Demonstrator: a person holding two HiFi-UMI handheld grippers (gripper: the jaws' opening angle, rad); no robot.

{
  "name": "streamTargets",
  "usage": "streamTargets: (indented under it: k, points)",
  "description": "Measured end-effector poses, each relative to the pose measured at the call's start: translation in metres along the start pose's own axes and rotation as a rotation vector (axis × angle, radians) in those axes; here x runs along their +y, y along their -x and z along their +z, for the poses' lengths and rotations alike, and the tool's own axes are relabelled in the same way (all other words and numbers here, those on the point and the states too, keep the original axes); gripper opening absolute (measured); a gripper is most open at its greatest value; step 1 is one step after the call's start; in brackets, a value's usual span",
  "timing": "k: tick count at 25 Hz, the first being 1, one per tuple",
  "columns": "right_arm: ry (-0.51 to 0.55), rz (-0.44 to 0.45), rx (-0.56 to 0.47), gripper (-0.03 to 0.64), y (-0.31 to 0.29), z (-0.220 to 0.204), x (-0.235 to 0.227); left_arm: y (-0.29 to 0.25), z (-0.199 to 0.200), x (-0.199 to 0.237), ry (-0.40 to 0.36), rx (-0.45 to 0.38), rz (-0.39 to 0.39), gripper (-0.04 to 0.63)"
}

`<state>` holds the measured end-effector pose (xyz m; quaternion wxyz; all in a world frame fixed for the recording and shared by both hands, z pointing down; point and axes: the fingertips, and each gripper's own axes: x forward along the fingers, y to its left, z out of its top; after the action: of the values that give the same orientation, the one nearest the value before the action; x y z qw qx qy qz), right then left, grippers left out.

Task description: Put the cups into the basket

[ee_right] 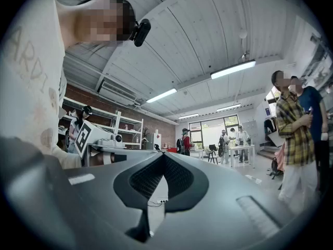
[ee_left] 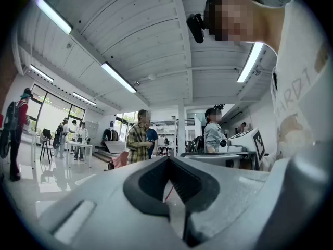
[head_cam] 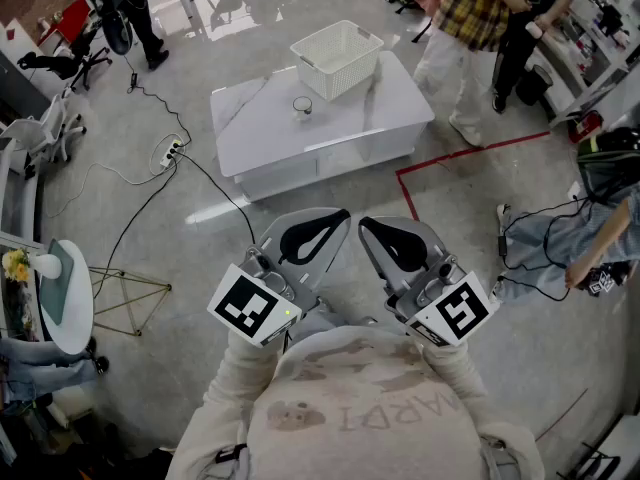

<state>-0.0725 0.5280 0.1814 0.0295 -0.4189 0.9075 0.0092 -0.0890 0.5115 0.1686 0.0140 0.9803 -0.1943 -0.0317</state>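
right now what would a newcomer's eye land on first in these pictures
At the bottom of the head view, the left gripper and right gripper point forward side by side, fingers together and empty. Beyond them, a white table carries a white basket at its far edge, with one cup standing beside it.
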Motion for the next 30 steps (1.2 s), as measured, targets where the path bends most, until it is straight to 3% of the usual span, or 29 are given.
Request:
streamTargets:
  k: [20, 30]
  points:
    - [0.015, -0.021, 0.015, 0.025, -0.027, -0.013, -0.017, -0.008, -0.007, 0.03, -0.031, -0.011, -0.034, 0.0]
    - [-0.004, -0.004, 0.014, 0.025, -0.083, -0.017, -0.087, -0.043, -0.012, 0.111, -0.027, 0.004, -0.028, 0.0]
